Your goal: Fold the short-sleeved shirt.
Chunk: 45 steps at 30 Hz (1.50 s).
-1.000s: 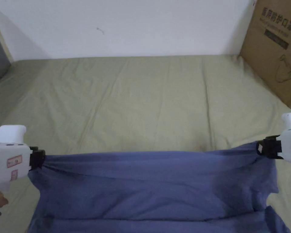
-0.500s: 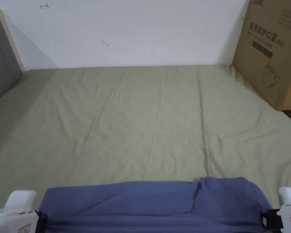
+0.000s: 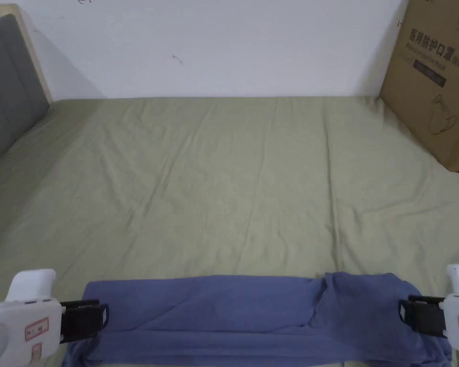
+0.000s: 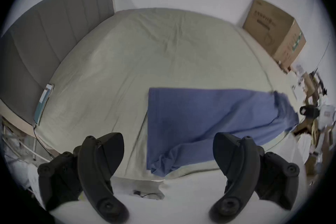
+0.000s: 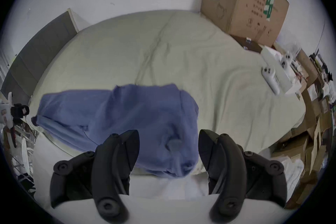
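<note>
Both grippers have let go here. The left gripper (image 4: 168, 153) has its 2 jaws spread wide with nothing between them, sitting just off the left end of the blue shirt (image 3: 252, 313). Same deal with the right gripper (image 5: 169, 148), jaws apart, hovering at the shirt's right end. The shirt lies folded into a long band along the near edge of the bed's green sheet (image 3: 233, 181). There's a cardboard box (image 3: 439, 71) at the far right and a grey headboard (image 3: 8, 81) on the left.

green bedsheet (image 3: 224, 181), cardboard box (image 3: 439, 81), grey headboard (image 3: 8, 86)
</note>
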{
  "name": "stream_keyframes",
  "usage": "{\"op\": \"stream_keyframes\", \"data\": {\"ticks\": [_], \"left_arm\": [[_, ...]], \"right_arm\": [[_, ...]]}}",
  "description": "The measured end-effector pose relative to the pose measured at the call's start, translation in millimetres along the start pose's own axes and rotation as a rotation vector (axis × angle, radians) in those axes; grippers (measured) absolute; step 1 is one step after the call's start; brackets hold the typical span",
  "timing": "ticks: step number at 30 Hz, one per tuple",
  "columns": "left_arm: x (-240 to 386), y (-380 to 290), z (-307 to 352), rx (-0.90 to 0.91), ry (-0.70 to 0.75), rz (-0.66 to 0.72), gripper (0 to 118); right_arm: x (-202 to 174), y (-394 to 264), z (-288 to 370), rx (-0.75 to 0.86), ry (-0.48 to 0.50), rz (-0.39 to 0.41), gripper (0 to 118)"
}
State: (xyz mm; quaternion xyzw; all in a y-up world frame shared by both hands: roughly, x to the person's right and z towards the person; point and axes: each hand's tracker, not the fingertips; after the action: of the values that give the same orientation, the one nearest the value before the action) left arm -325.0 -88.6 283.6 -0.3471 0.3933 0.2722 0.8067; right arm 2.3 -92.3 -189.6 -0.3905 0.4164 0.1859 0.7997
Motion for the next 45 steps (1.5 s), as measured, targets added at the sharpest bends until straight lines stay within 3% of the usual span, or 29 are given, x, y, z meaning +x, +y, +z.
{"op": "stream_keyframes", "data": {"ticks": [1,2,3,4,5,8,12,13,16,17,18,26,32,33,34,35,45], "left_arm": [[3.2,0.9,2.0,0.007,-0.020,0.009,89],[5.1,1.2,1.8,0.008,-0.050,0.014,56],[7.2,-0.6,-0.7,0.004,-0.059,0.021,21],[8.6,-4.4,-3.2,0.008,-0.042,0.018,0],[13.2,-9.9,-6.2,-0.003,-0.053,0.022,0],[10.7,-23.4,-14.4,-0.014,-0.043,0.056,0],[-16.5,-30.6,-14.8,0.009,-0.076,0.211,4],[-23.8,-29.5,-13.3,0.001,-0.099,0.250,16],[-43.3,-34.6,-17.7,-0.026,-0.119,0.301,97],[-49.0,-34.8,-19.6,-0.024,-0.118,0.315,115],[-54.4,-37.5,-22.2,-0.021,-0.134,0.342,118],[-75.3,-52.0,-74.3,-0.112,-0.371,0.623,115],[-80.3,-56.3,-90.9,-0.039,-0.519,0.781,112],[-83.0,-55.9,-92.9,-0.043,-0.509,0.799,98],[-83.7,-54.0,-98.1,-0.055,-0.477,0.782,61],[-82.2,-54.7,-104.1,-0.088,-0.410,0.783,7],[-84.8,-46.0,-77.7,-0.046,-0.395,0.688,7]], "right_arm": [[-5.4,3.9,0.1,0.014,0.020,0.000,70],[-13.8,7.5,-1.4,0.028,0.039,-0.003,62],[-24.3,8.9,-2.9,0.038,0.043,-0.006,44],[-34.4,7.6,-7.9,0.052,0.023,-0.020,13],[-44.0,6.9,-12.4,0.054,0.011,-0.031,0],[-72.5,-0.6,-29.2,0.027,0.072,-0.071,0],[-110.9,-11.3,-41.6,-0.010,0.094,0.004,0],[-118.1,-12.4,-43.9,-0.015,0.093,0.021,0],[-133.3,-14.4,-52.9,-0.032,0.142,0.017,0],[-137.6,-14.5,-57.0,-0.045,0.150,0.006,0],[-141.6,-14.6,-59.9,-0.059,0.152,-0.003,0],[-160.5,-14.8,-71.2,-0.103,0.176,0.017,0],[-154.9,-12.7,-78.3,-0.139,0.188,-0.014,0],[-153.8,-12.2,-79.3,-0.143,0.182,-0.020,0],[-152.7,-11.7,-79.7,-0.146,0.181,-0.025,0],[-150.7,-11.7,-79.6,-0.149,0.183,-0.032,0],[-140.3,-5.3,-76.3,-0.140,0.181,-0.077,0]]}}
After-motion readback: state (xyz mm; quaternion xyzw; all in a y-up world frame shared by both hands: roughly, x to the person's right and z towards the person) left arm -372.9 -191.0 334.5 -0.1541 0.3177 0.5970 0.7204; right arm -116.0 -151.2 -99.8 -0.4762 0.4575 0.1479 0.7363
